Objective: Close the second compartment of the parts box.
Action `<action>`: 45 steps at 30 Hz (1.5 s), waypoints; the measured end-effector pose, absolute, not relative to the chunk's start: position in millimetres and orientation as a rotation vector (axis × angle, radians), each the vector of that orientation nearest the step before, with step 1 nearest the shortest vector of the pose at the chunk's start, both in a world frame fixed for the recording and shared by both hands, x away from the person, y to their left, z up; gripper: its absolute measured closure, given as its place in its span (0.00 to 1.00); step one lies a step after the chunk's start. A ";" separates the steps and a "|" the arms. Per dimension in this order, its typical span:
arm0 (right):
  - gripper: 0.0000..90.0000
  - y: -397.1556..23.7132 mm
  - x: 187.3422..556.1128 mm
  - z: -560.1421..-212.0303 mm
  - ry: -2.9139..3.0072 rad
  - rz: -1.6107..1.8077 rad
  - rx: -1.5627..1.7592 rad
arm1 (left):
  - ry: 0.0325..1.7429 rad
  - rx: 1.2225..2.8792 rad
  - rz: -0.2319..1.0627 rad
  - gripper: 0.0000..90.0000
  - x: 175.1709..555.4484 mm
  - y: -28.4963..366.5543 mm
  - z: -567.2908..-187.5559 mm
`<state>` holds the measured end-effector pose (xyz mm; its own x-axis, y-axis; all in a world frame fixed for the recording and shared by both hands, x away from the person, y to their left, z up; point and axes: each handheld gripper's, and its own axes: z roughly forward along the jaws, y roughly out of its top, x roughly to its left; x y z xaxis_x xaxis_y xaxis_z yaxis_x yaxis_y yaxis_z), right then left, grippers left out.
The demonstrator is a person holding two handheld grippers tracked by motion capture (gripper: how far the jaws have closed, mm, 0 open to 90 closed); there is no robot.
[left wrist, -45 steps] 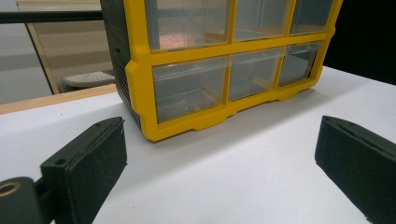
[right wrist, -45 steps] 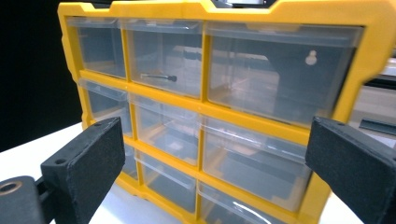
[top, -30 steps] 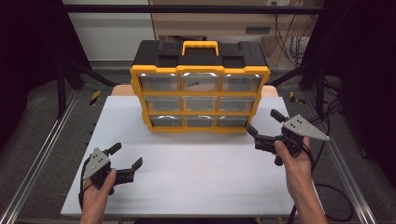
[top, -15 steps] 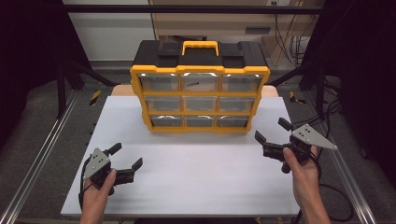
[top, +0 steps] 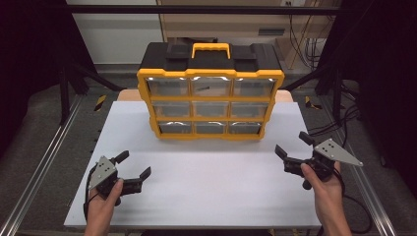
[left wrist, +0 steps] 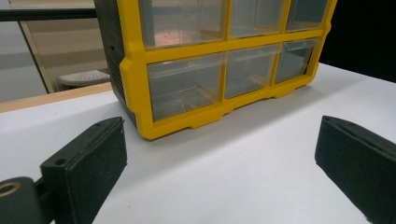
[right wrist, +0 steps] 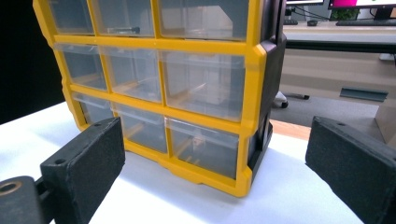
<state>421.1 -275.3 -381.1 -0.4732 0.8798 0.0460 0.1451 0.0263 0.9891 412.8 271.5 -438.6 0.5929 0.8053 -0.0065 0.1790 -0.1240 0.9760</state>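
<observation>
Organizer (top: 210, 93) with 9 clear drawers sits at the table's (top: 206, 196) back middle, looks rigid but probably light and slick plastic, so I'd grab the top handle (top: 210, 49); left gripper (top: 134, 171) and right gripper (top: 291, 147) both gape, holding nothing

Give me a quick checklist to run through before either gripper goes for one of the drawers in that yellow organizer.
1. Left gripper open, nothing held: ok.
2. Right gripper open, nothing held: ok.
3. Drawer organizer upright on the white table, all nine drawers shut: ok.
4. Bare table between both grippers and the organizer front: ok.
5. Both grippers apart from the organizer, no contact: ok.
6. Which drawer holds what: cannot tell, contents too faint.
</observation>
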 end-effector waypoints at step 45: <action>0.07 -267.4 410.4 -436.2 1.755 1.529 1.014 | 0.796 1.695 0.638 0.02 413.1 264.6 -441.9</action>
